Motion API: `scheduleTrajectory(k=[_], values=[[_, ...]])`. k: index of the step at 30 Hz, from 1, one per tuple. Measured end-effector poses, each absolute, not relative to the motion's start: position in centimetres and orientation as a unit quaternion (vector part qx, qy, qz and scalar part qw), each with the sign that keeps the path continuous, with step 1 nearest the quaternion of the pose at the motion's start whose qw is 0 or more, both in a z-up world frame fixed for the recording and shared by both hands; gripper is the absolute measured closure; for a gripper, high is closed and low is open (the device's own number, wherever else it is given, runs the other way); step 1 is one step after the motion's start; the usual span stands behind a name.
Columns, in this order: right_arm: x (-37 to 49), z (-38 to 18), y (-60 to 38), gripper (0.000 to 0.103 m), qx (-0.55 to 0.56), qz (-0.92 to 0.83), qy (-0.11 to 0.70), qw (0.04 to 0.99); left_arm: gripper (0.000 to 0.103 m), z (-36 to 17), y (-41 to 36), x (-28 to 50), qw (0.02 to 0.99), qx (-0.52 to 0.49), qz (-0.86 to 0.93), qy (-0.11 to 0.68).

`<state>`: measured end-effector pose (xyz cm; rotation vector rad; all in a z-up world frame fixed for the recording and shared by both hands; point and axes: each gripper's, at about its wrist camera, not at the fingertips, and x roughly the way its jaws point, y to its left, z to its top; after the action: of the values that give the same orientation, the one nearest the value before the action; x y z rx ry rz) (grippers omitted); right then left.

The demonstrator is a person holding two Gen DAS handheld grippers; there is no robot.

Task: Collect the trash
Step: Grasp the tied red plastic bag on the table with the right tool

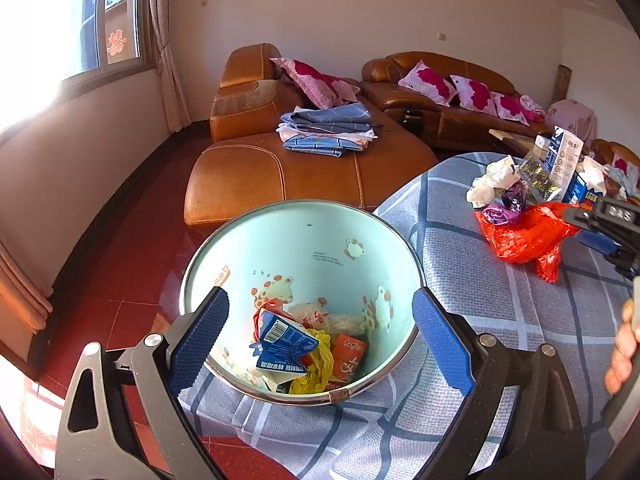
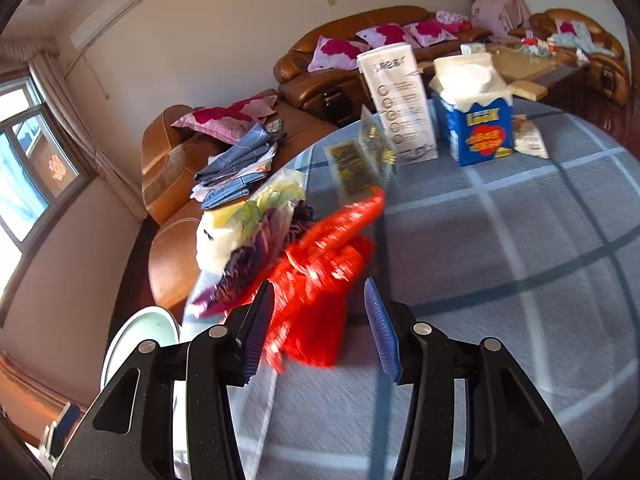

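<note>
A pale green bin (image 1: 320,232) with cartoon prints tilts over the table edge; inside lie a blue carton (image 1: 282,340), a yellow wrapper and an orange packet. My left gripper (image 1: 320,340) is open, its blue pads on either side of the bin's mouth. On the table lies a red plastic bag (image 1: 524,236) with purple and white wrappers (image 1: 492,184) beside it. In the right wrist view my right gripper (image 2: 320,328) is open, with the red bag (image 2: 324,280) between its fingers. The bin's rim (image 2: 136,332) shows at lower left.
The table has a grey-blue checked cloth (image 2: 500,240). At its far side stand a white carton (image 2: 400,100), a blue box (image 2: 480,128) and a gold-black packet (image 2: 356,164). Orange leather sofas (image 1: 280,168) with pillows and folded cloth stand behind, over a red tiled floor.
</note>
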<state>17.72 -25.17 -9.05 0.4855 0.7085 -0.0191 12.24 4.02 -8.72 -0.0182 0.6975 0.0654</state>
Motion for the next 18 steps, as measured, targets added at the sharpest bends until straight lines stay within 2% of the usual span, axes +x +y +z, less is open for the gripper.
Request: scheduleTrajectory(k=[3,5,6,8,18], values=[[19.6,-9.8,-25.0,0.057,0.251,-0.007,0.360,0.898,0.012,-8.4,3.9,12.6,0.940,-0.010,0.030,0.339],[20.1,-10.2,-25.1,0.083,0.252,0.001,0.369,0.894,0.012,-8.2,3.6,13.0,0.941,-0.010,0.029,0.337],[20.0,-10.2,-25.3,0.083,0.251,0.004,0.367,0.896,0.012,-8.1,3.4,13.4,0.941,-0.009,0.027,0.337],[19.6,-9.8,-25.7,0.091,0.242,0.006,0.358,0.902,0.012,-8.0,3.0,13.8,0.941,-0.007,0.024,0.336],[15.6,-6.4,-31.2,0.093,0.249,0.033,0.309,0.917,0.012,-7.2,-1.3,16.5,0.941,-0.006,-0.018,0.338]])
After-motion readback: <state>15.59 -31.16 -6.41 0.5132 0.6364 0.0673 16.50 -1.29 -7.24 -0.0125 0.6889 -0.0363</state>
